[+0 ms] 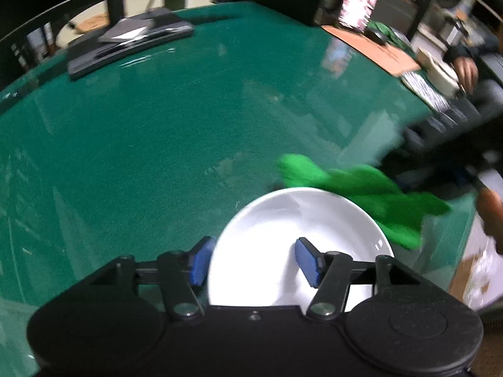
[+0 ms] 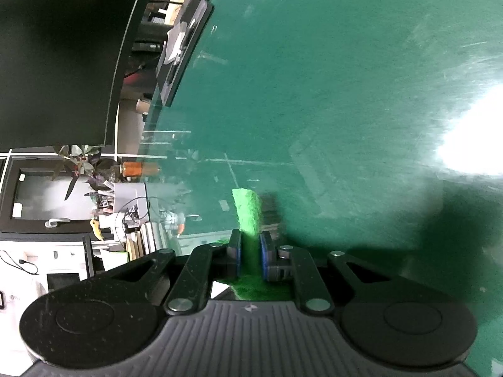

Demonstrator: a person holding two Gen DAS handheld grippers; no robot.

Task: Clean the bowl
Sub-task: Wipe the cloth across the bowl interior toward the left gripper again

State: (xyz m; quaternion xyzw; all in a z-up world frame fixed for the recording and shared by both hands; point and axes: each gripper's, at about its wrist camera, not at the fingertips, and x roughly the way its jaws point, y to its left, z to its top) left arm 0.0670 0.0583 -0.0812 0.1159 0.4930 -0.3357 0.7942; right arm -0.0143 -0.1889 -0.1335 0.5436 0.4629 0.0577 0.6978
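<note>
A white bowl (image 1: 283, 220) sits on the green glass-topped table (image 1: 157, 141), close under my left gripper (image 1: 254, 251). That gripper is open: its left blue pad (image 1: 201, 260) stands just outside the bowl's left rim, and the right pad (image 1: 309, 260) hangs over the bowl's inside. A bright green cloth (image 1: 361, 194) drapes over the bowl's far right rim, blurred. My right gripper (image 2: 250, 245) is shut on the green cloth (image 2: 248, 210), whose folded end sticks out past the pads above the table.
A flat black device (image 1: 125, 44) lies at the table's far left. A brown mat (image 1: 371, 47) and clutter sit at the far right, where a person's hand (image 1: 467, 69) rests. The table edge (image 2: 151, 119) runs along the left of the right wrist view.
</note>
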